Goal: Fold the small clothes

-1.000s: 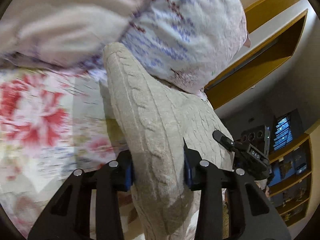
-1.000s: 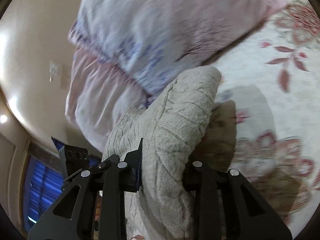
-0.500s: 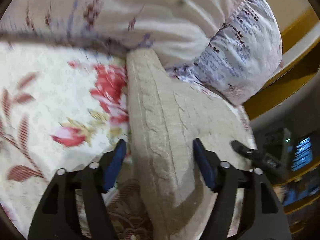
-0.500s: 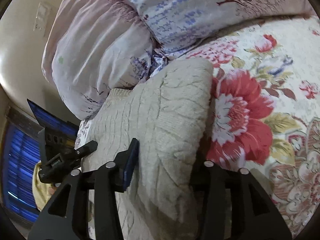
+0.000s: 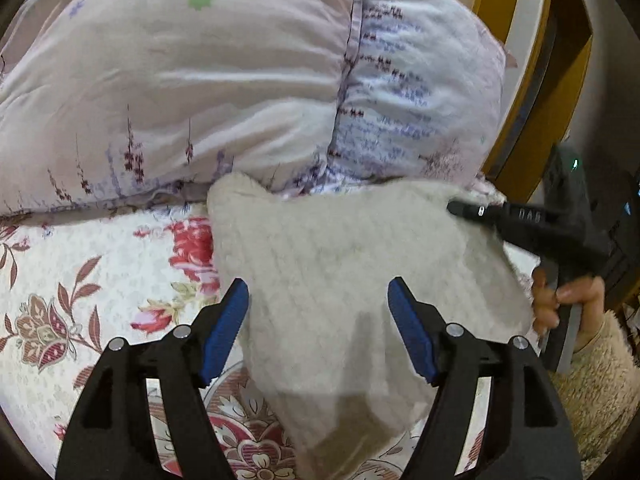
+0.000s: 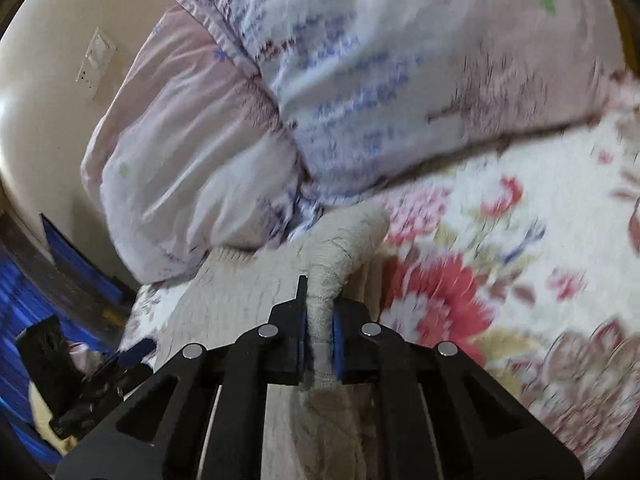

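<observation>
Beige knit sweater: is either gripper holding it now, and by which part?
The right gripper pinches a bunched fold of the beige knit sweater. The left gripper straddles it, open, holding nothing.

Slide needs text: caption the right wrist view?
Right tool pinching a cream knit garment on a floral bedspread.

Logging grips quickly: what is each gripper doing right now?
Left gripper: open, over the knit sweater.
Right gripper: shut on a sweater fold.

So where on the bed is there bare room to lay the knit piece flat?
Bare floral bedspread lies left of the cream knit, below the pillows; more shows right of the knit in the right view. It is crowded where the knit meets the pillows.
</observation>
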A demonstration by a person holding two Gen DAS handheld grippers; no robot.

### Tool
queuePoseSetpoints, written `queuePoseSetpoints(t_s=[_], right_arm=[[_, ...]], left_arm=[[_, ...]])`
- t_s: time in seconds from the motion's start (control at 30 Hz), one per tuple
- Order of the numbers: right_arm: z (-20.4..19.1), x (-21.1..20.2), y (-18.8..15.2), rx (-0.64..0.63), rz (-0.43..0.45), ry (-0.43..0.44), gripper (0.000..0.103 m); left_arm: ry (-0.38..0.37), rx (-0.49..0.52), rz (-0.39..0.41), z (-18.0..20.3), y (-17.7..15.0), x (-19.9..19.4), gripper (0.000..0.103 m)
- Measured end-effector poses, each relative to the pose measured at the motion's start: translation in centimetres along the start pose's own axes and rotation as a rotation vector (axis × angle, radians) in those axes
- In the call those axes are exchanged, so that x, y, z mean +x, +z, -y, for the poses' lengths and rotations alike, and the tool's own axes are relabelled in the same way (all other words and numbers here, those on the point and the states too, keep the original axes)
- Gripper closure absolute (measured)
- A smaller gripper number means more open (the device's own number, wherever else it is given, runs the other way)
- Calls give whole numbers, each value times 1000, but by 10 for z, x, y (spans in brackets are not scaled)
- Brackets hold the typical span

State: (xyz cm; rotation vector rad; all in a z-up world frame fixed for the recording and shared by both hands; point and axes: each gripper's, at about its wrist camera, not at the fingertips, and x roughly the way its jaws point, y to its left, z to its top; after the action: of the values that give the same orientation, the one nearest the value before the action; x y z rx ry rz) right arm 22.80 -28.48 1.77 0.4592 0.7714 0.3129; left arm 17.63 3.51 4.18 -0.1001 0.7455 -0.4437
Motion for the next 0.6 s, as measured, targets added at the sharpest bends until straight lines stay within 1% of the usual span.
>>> queuePoseSetpoints(t_s=[0.03, 0.1, 0.17, 0.2, 0.23, 0.27, 0.37, 0.4, 0.47, 0.53, 0.6], right_arm=[[3, 6, -2, 2, -25, -40, 93], [10, 23, -8, 12, -95, -91, 93], [14, 20, -9, 5, -91, -88, 89], [13, 14, -9, 2, -84, -98, 85], [14, 8, -10, 2, -77, -102, 78], [12, -2, -11, -7, -55, -101, 76], [1, -27, -16, -62, -6, -72, 75], [-6, -36, -20, -91, 11, -45, 75], [-17, -49, -28, -148, 15, 3, 76], [-32, -52, -42, -236, -14, 34, 76], [-44, -48, -58, -316, -68, 30, 75]], left_arm=[[11, 3, -8, 0, -2, 2, 31], [42, 13, -24, 0, -6, 7, 31], [56, 15, -38, -2, -9, 7, 30], [58, 11, -41, -3, -11, 6, 29], [60, 5, -44, -4, -12, 5, 28], [62, 2, -46, -5, -13, 3, 27], [69, -9, -46, -9, -18, -4, 24], [70, -12, -50, -10, -19, -6, 23], [73, -19, -58, -14, -23, -9, 22], [80, -24, -70, -17, -29, -11, 22], [89, -21, -81, -18, -33, -11, 21]])
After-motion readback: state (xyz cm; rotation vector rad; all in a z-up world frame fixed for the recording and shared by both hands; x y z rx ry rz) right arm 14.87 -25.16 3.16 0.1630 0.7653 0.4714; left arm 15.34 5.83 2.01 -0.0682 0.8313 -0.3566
